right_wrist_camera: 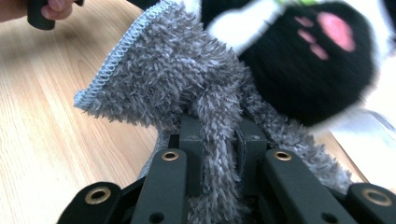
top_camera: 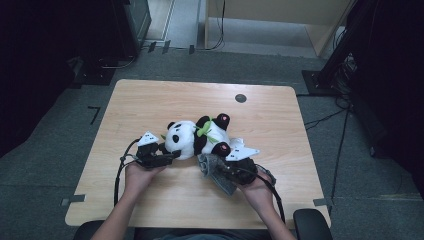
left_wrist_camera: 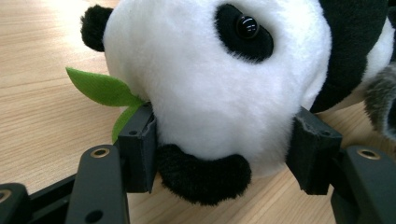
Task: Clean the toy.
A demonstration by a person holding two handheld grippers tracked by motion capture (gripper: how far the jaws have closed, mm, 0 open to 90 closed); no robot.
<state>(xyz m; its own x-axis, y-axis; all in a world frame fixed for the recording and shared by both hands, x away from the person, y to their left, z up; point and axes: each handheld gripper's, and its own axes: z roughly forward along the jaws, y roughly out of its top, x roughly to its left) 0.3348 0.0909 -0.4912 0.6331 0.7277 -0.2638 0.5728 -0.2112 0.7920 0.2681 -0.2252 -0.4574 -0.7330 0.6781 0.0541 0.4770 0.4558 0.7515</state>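
Tabletop [top_camera: 150, 100]: pale wood with rounded corners, a small dark round disc [top_camera: 240, 98] near the far edge.
Plush panda [top_camera: 195, 137]: lying on its side near the middle of the tabletop, white head toward the left gripper, black legs toward the right gripper; pink pads on the two paws facing up and to the right.
Green leaf [left_wrist_camera: 100, 88]: felt, sticking out beside the panda's head, just above the left-hand jaw in the left gripper view.
Left gripper [top_camera: 167, 159]: held level at the panda's head; jaws partly spread and pressed against both sides of the white head, the black ear [left_wrist_camera: 203, 177] bulging out between them.
Left hand [top_camera: 140, 175]: wrapped around the gripper body, forearm entering from the bottom edge.
Grey cloth [right_wrist_camera: 187, 79]: fluffy, stitched along one edge, lying against the panda's black paw [right_wrist_camera: 313, 60]; one bunched fold running down between the right jaws.
Right gripper [top_camera: 212, 167]: just beside the panda's lower paw; jaws pressed nearly together, pinching the grey cloth.
Right hand [top_camera: 257, 187]: gripping from behind, cable trailing toward the near edge.
Sharpness: paw and far tabletop blurred in the right gripper view.
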